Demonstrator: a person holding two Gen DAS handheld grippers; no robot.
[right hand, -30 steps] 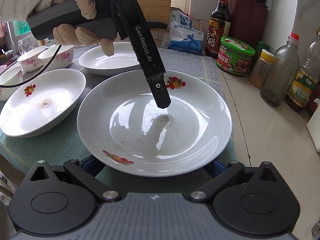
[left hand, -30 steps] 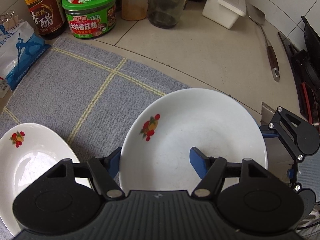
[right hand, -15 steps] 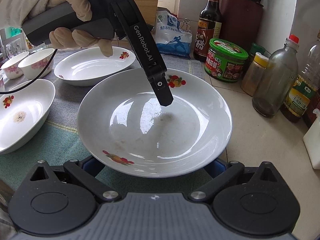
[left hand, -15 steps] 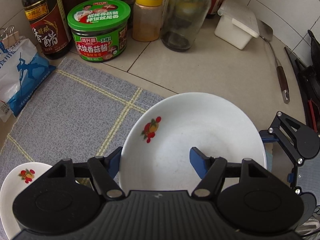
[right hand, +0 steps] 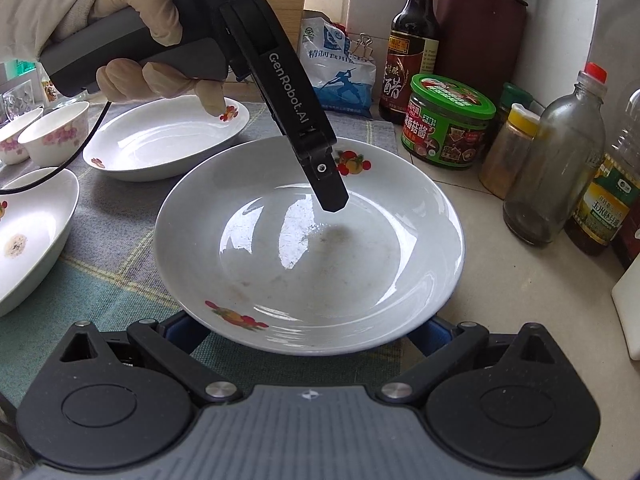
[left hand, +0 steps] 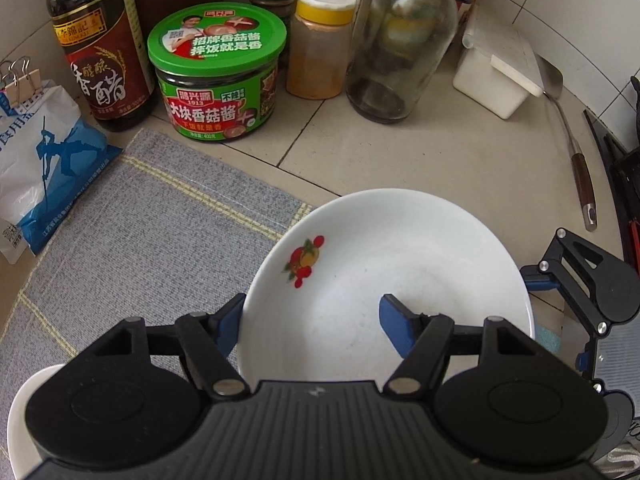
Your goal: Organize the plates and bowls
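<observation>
A white plate with fruit decals sits between both grippers, half over the grey cloth's edge and half over the tiled counter. My left gripper straddles the plate's rim, one blue finger outside and one inside, shut on it. From the right wrist view the same plate fills the middle, and the left gripper's inner finger reaches down into it from a gloved hand. My right gripper has its fingers spread wide under the near rim, tips hidden. It also shows as the right gripper beside the plate.
Two more white plates and small flowered bowls stand left on the cloth. Behind are a vinegar bottle, green-lidded jar, spice jar, glass bottle, salt bag, white box and spatula.
Both grippers have carried the plate rightwards across the cloth toward the jars and the bare counter. The other plates have slid off to the left. Neither grip has changed.
</observation>
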